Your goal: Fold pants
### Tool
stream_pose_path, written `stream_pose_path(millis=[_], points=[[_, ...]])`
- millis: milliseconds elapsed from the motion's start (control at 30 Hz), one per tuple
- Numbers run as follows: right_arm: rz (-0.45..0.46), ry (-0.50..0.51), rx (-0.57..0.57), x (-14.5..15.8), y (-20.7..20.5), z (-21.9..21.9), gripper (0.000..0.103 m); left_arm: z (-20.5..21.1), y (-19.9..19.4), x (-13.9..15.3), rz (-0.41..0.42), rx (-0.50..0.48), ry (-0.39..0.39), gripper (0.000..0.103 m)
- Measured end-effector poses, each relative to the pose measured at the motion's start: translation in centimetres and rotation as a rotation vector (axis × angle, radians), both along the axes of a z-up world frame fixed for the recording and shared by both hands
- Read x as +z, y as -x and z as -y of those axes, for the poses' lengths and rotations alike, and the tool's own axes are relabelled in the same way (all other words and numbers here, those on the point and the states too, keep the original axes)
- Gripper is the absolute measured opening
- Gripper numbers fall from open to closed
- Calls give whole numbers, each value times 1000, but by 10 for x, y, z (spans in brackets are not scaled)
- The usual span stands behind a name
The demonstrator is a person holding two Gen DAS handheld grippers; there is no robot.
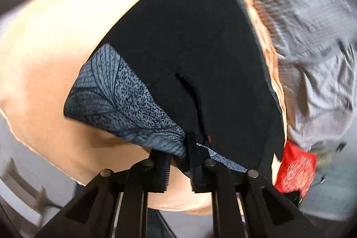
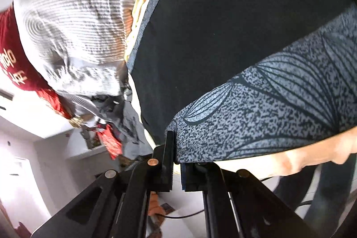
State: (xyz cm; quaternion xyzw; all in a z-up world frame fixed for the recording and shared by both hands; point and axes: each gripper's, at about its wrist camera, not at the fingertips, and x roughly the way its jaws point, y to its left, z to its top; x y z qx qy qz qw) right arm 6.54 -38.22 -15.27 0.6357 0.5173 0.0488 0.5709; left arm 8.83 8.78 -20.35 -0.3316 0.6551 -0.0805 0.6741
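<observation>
Left gripper (image 1: pixel 179 148) clamped on leaf-print hem of black pants (image 1: pixel 189 55); right gripper (image 2: pixel 176 155) likewise. Garment flat on counter (image 1: pixel 55 37). Fold barely begun, judged; corners gripped, carry-over pending.

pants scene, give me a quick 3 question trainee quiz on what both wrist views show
1. True or false: the left tongs are clamped on the patterned hem of the pants.
2. What do the right tongs grip? A) striped garment B) patterned edge of the pants C) red cloth
3. Which garment lies beside the pants, away from the beige surface?

Key:
1. True
2. B
3. The grey striped garment, with a red cloth beyond it.
</observation>
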Motion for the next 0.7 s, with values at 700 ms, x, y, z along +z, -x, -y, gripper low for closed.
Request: stream_pose_path(millis=[700], points=[[26,77,288,-9,-230,81,5,104,-219,61,273,-132,-210,15]])
